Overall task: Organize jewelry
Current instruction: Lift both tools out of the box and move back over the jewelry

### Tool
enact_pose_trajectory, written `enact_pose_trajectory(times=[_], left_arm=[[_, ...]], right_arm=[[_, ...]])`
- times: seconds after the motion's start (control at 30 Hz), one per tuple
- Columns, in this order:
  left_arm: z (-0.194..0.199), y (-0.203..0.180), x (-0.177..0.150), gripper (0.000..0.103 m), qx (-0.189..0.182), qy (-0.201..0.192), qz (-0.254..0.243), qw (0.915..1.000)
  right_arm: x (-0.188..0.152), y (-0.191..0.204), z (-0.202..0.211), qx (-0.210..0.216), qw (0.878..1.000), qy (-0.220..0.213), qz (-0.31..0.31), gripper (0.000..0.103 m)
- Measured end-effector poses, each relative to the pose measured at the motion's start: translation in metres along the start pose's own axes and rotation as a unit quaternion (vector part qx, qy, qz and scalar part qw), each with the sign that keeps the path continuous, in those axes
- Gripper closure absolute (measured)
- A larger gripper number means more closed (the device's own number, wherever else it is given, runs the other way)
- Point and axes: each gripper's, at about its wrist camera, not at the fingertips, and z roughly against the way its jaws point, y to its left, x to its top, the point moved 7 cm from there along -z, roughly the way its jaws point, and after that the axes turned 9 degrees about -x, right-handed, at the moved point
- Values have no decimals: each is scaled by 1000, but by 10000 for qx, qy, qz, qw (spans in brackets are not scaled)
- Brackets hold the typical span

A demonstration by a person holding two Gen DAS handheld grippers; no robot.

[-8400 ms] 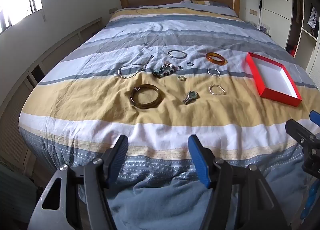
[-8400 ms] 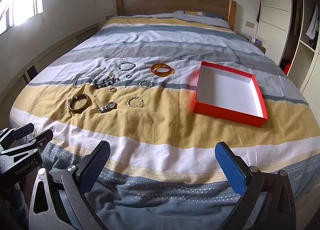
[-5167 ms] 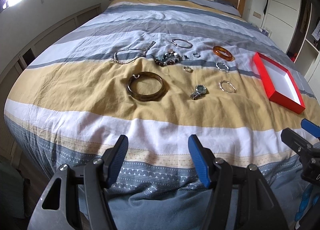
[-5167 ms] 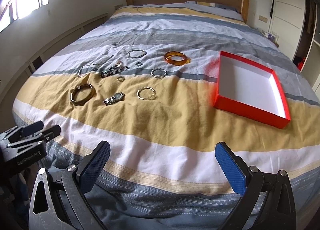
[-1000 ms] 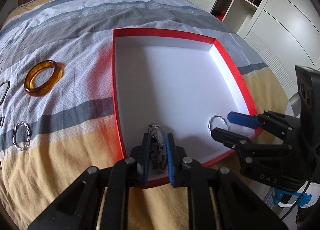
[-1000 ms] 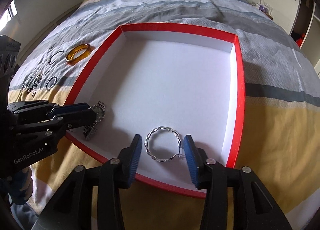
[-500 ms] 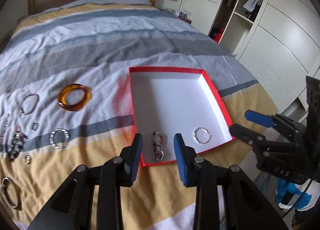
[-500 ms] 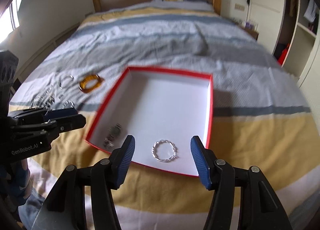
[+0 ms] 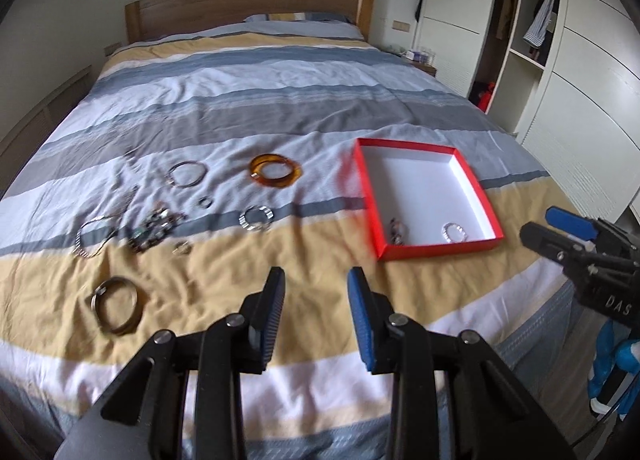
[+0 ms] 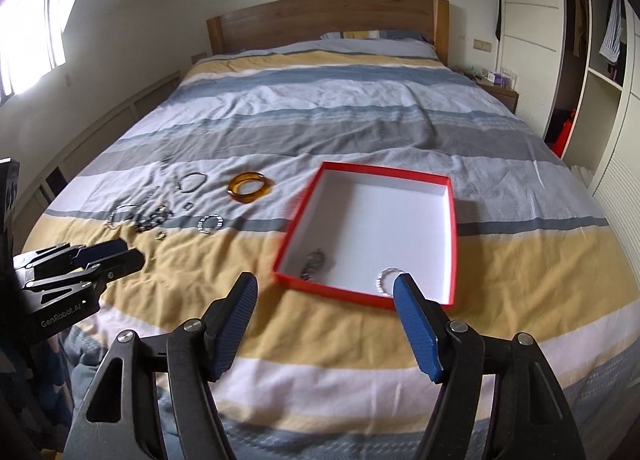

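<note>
A red box with a white inside lies on the bed. In it lie a watch and a twisted silver bracelet near its front wall. Left of it on the duvet lie an amber bangle, a thin silver bangle, a silver twisted ring bracelet, a dark beaded bracelet, a chain, small rings and a brown bangle. My left gripper is open and empty above the front of the bed. My right gripper is open and empty before the box.
The striped duvet covers the bed up to a wooden headboard. White wardrobes stand on the right, with a bedside table. A wall with a window runs along the left.
Both grippers have let go of the watch and the twisted bracelet in the box, opened wider and pulled back from it. The left view has swung left toward the jewelry on the duvet.
</note>
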Motion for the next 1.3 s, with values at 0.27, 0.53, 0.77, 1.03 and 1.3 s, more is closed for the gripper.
enact_pose_trajectory(times=[0.27,0.53,0.77,1.03,1.3], left_arm=[[59,49,-37,61,426,-196,326,9984],[115,98,-68,57,849,-589,778,9916],[150,134,-91,57,1045,-807,1126,9848],[159,177,-103,57,1162,-935,1527,9770],[123,215,-109,57,1160,-678,1784,9747]], right_arm=[[-5,26,39,136,9995,-225,-177,31],[-12,40,70,246,9986,-307,-353,29],[-14,38,91,231,9973,-442,-535,26],[-9,56,77,275,9980,-406,-406,25],[-5,93,38,463,9985,-265,-106,25]])
